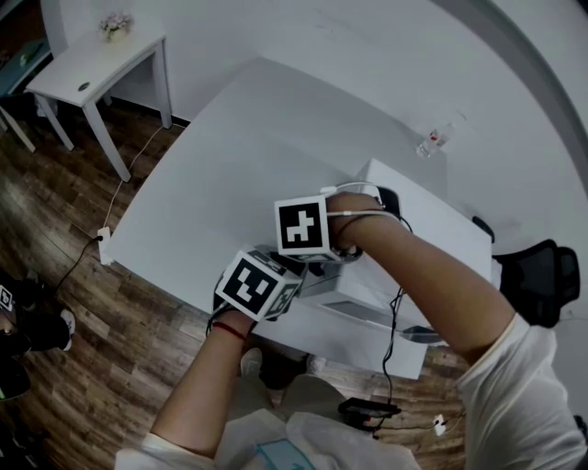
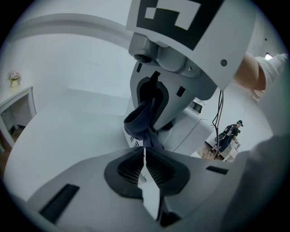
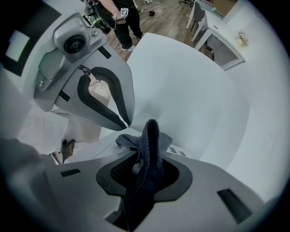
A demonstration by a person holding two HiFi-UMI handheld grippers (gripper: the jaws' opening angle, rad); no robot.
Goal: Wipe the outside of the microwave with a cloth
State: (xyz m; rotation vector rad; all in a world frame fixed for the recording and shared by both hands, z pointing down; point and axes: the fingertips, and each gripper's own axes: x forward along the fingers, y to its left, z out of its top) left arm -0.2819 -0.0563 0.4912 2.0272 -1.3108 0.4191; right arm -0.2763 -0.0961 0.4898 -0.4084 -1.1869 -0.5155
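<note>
A dark wood-plank floor (image 1: pixel 55 303) lay beneath a large white table (image 1: pixel 211 174) set against a plain white wall (image 1: pixel 303 37). A small white side table (image 1: pixel 92 69) carrying a flower pot (image 1: pixel 115 26) stood well apart by the wall. A black chair (image 1: pixel 542 275) stood beyond the large table's opposite end.

We find all three views dim and underexposed, with a cool grey-blue cast. The light is soft and even: the white desk (image 1: pixel 211 174) shows no glare, only a faint shade beneath the person's arms (image 1: pixel 432 275). The head view bows strongly toward its edges, and its corners darken. Both gripper views are round fisheye pictures ringed in black. What lies nearest the lens in them looks soft, while the dark cloth (image 3: pixel 149 154) keeps its weave in the right gripper view. A small bright spot (image 2: pixel 269 56) glares at the left gripper view's upper right edge.
</note>
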